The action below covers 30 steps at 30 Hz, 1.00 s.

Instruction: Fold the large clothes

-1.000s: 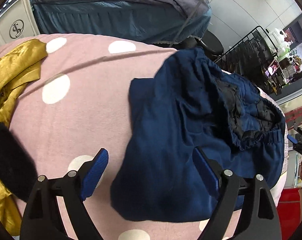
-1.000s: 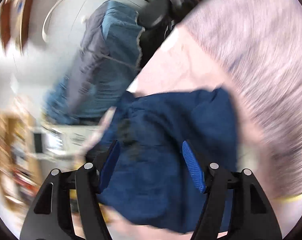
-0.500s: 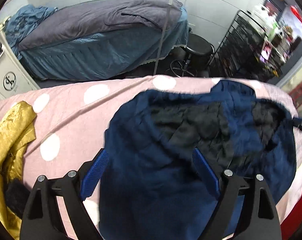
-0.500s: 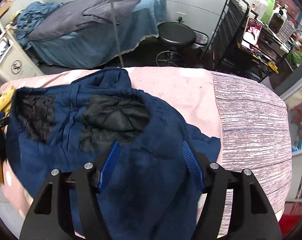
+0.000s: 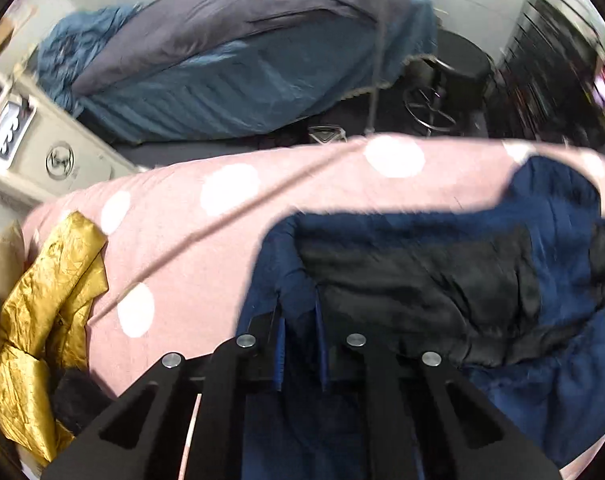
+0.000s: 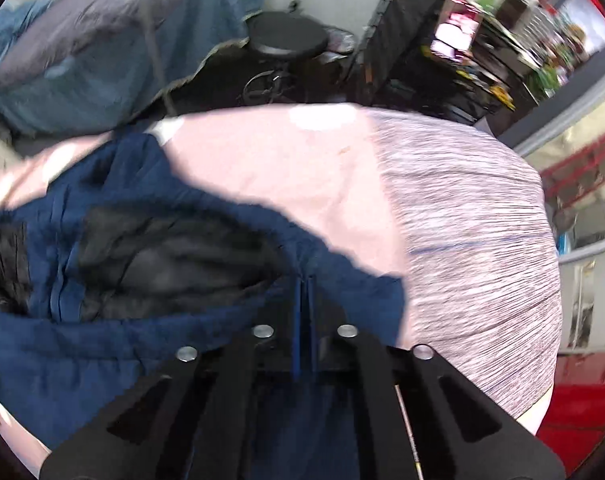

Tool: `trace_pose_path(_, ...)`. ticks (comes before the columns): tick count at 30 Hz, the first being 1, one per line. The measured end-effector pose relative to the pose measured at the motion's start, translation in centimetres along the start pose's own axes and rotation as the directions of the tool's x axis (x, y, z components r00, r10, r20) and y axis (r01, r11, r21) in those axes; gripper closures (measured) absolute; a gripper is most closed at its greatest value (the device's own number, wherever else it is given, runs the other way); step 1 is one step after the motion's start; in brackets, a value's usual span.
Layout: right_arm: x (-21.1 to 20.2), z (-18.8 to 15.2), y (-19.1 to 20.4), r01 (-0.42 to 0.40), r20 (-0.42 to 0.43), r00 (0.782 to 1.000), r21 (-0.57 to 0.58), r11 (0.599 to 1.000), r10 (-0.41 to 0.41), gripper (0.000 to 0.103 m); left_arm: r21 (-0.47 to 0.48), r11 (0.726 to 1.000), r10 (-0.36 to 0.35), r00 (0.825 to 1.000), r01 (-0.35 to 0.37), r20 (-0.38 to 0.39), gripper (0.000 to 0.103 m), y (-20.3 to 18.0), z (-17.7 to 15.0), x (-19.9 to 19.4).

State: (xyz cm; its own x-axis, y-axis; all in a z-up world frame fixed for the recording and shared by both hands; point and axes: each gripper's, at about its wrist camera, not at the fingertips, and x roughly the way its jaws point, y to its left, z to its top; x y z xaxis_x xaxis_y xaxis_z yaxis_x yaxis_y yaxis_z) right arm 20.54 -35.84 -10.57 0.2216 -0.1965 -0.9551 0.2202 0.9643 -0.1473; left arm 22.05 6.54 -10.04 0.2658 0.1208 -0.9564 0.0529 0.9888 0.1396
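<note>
A navy blue garment (image 5: 542,392) with a black quilted lining (image 5: 422,292) lies crumpled on a pink cover with white dots (image 5: 206,256). My left gripper (image 5: 300,312) points steeply down at the garment's left edge. Its jaws are closing, with a fold of navy cloth pinched between the blue pads. In the right wrist view the same navy garment (image 6: 102,344) spreads to the left, lining (image 6: 174,248) showing. My right gripper (image 6: 305,280) is shut on the garment's right edge, next to the bare pink cover (image 6: 302,168).
A crumpled gold garment (image 5: 46,312) lies at the left end of the pink cover. A grey striped cloth (image 6: 470,240) covers its right end. Beyond stand a blue-draped bed (image 5: 242,76), a white cabinet (image 5: 54,156), a black stool (image 6: 286,36) and a black rack (image 6: 462,60).
Both grippers went from wide open over the garment to closed on its edges. The left slid to the left edge and the right to the right edge.
</note>
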Motion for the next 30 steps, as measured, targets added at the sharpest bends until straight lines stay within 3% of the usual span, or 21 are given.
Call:
trace_pose_path(3,0.4,1.9,-2.6,-0.018,-0.002,1.000,0.053,0.998,0.018,0.103,-0.067,0.997,-0.039,0.998,0.036,-0.043,0.091,1.6,1.7,1.3)
trace_pose_path(7,2.5,2.7,-2.6,0.058,-0.028,0.998,0.018,0.998,-0.057,0.103,-0.035,0.999,-0.010,0.997,0.007,-0.078,0.091,0.5,1.7,3.7)
trace_pose_path(9,2.8,2.6,-3.0,-0.013,-0.032,0.999,0.069,0.998,0.016,0.103,-0.008,1.000,0.012,0.997,-0.013,-0.070,0.091,0.0,1.6,4.2)
trace_pose_path(11,0.7,1.9,-3.2,-0.067,0.048,0.997,0.113,0.991,0.062,0.102,0.008,1.000,0.022,0.998,-0.022,-0.066,0.091,-0.3,1.6,4.4)
trace_pose_path(13,-1.8,0.8,-2.7,-0.092,0.112,0.990,0.095,0.991,0.082,0.088,0.008,1.000,0.018,0.997,-0.017,-0.069,0.091,-0.2,1.8,4.8)
trace_pose_path(15,-4.0,-0.5,-1.7,-0.113,0.166,0.981,0.051,0.992,0.103,0.017,0.002,1.000,0.013,0.997,-0.013,-0.076,0.091,0.0,2.1,5.2)
trace_pose_path(18,-6.8,-4.1,1.4,-0.156,0.203,0.964,-0.100,0.983,0.173,0.016,0.001,1.000,0.016,0.997,-0.016,-0.077,0.091,0.0,2.6,5.4)
trace_pose_path(21,-6.6,-7.1,4.4,-0.117,0.148,0.977,-0.228,0.967,0.153,0.016,0.023,0.999,0.024,0.998,-0.022,-0.063,0.089,-0.4,2.8,5.2)
trace_pose_path(23,-5.9,-8.6,4.8,-0.102,0.111,0.986,-0.213,0.972,0.128,0.016,0.028,1.000,0.000,0.999,0.001,-0.038,0.082,-0.3,2.9,4.3)
trace_pose_path(25,-5.6,-9.5,4.0,-0.132,0.092,0.985,-0.157,0.979,0.148,0.016,0.017,0.998,-0.061,0.998,0.061,0.009,0.064,0.5,2.7,2.3)
trace_pose_path(27,-5.8,-10.5,2.6,-0.165,0.092,0.981,-0.093,0.982,0.173,0.016,-0.010,0.993,-0.119,0.991,0.119,0.063,0.025,1.9,1.9,0.2)
trace_pose_path(30,-6.2,-11.7,0.4,-0.184,0.104,0.977,-0.026,0.983,0.185,0.016,-0.046,0.978,-0.194,0.971,0.202,0.138,0.017,4.2,0.0,-2.7)
